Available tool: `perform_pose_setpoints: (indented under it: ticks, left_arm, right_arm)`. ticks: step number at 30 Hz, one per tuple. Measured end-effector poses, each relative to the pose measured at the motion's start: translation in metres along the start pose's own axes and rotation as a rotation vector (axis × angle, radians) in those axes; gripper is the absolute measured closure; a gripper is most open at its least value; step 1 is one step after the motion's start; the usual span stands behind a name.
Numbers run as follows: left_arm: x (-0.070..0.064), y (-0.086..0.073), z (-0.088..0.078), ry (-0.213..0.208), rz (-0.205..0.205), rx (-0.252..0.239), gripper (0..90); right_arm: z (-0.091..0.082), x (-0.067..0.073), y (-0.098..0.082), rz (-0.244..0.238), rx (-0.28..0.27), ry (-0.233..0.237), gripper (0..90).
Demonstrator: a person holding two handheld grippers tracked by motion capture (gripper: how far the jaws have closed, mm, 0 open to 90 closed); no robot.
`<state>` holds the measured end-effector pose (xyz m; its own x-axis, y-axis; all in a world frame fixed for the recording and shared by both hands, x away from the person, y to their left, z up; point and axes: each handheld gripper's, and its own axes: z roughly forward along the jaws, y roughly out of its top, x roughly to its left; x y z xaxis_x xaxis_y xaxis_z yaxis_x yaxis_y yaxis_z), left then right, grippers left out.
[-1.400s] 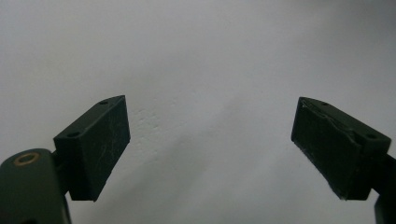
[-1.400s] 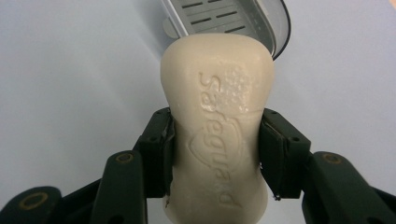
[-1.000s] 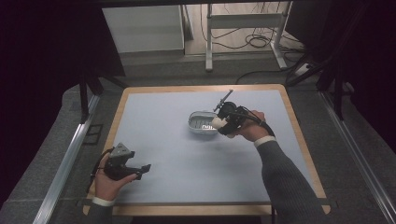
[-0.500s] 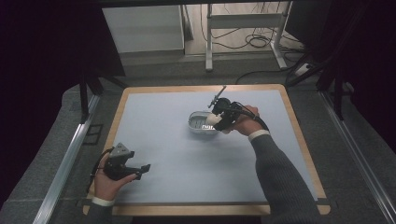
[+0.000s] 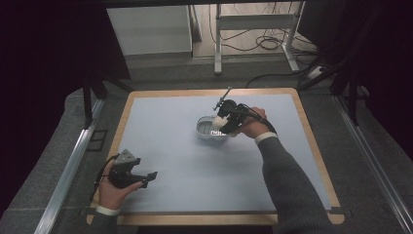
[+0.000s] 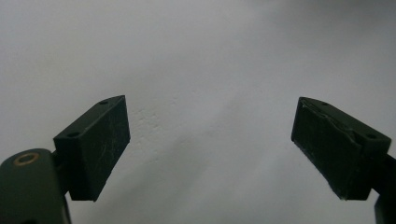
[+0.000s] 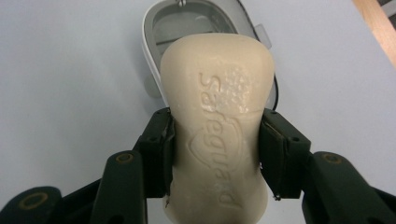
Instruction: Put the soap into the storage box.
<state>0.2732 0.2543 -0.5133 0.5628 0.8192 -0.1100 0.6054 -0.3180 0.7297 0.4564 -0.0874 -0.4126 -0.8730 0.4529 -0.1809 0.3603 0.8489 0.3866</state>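
Nearest you, your left gripper (image 5: 146,178) rests low at the near left corner of the pale blue table (image 5: 170,126), its jaws spread wide with nothing but bare mat between them. Farther out, near the middle of the table, your right gripper (image 7: 215,154) is clamped on a bar of soap (image 7: 215,121), one jaw pressed against each long side. The soap is cream-coloured, rounded at the corners and waisted in the middle, with "Safeguard" and a shield outline pressed into its top face, plus a rough, pitted patch beside the first letters. Just beyond it, the soap's far end overhangs an oval grey and white soap dish (image 7: 187,18) sitting on the mat.
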Motion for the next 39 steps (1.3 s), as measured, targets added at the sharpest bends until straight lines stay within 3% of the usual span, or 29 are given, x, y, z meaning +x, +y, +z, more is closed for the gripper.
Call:
perform_pose_setpoints:
  ticks: [25, 39]
  left_arm:
    - [0.002, 0.000, -0.003, -0.002, 0.002, -0.006, 12.0]
    - [0.003, 0.000, -0.004, -0.004, -0.002, -0.015, 12.1]
  right_arm:
    - [0.023, -0.004, 0.033, -0.069, 0.028, 0.013, 49.9]
    - [0.042, -0.009, 0.036, -0.071, 0.050, 0.015, 49.8]
